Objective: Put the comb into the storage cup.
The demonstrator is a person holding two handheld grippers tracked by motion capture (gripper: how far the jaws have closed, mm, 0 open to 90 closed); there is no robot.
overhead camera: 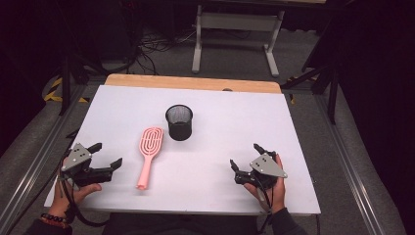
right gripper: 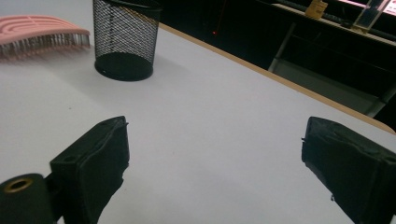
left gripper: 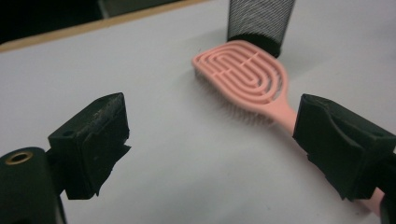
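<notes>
A pink vented hairbrush lies on the white table, bristles down, its handle toward the near edge. Just behind its head stands a black mesh cup, upright. My left gripper rests at the near left, open, with nothing between its jaws; the brush lies a short way to its right. In the left gripper view the hairbrush runs past the right jaw, the cup behind it. My right gripper sits open at the near right, well clear of both. In the right gripper view the cup and brush lie far left.
The white tabletop has a wooden strip along its far edge. Beyond it a white metal frame stands on the floor among cables. Metal rails run along both sides of the table.
</notes>
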